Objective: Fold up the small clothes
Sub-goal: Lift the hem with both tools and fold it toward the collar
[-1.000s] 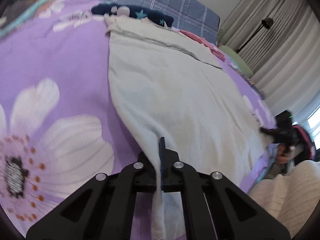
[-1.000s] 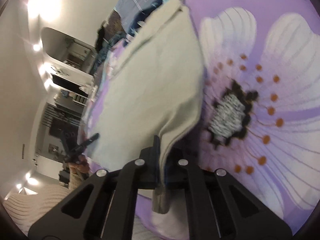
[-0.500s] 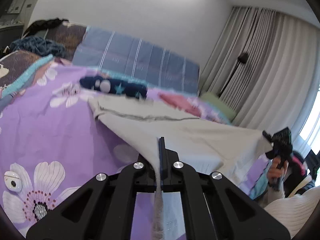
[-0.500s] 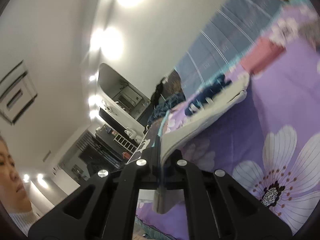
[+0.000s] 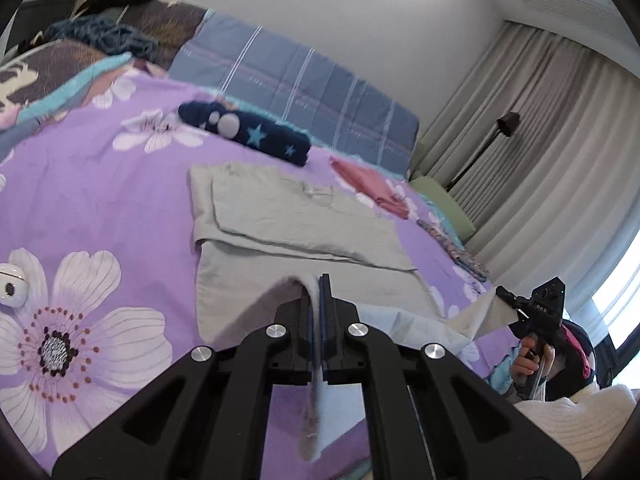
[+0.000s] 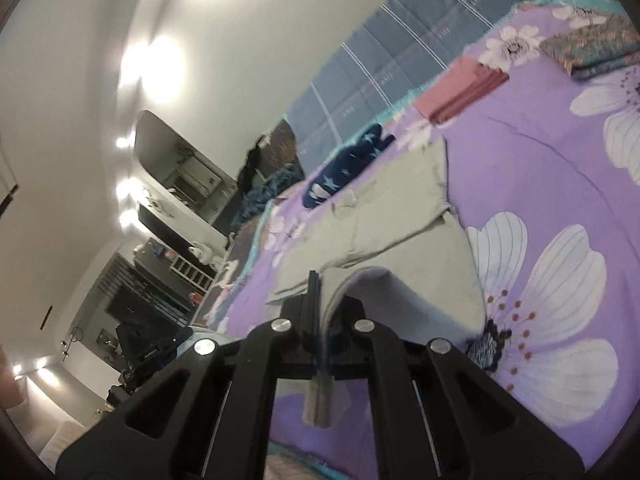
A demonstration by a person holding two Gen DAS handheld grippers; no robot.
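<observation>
Both my grippers have risen since a second ago, lifting the near hem; my left gripper [image 5: 320, 292] stays clamped on one corner of the grey garment [image 5: 304, 220], my right gripper [image 6: 320, 292] on the other; its far half lies flat on the purple bed [image 5: 100, 184], near a folded navy piece [image 5: 256, 136].

The pale grey shirt [image 5: 304, 220] is soft matt cloth, lightly creased. The purple bedspread [image 5: 100, 184] is smooth printed cotton. The left gripper [image 5: 319, 300] is matt black plastic with shiny metal screws. The curtains [image 5: 560, 152] are dull, ribbed fabric
</observation>
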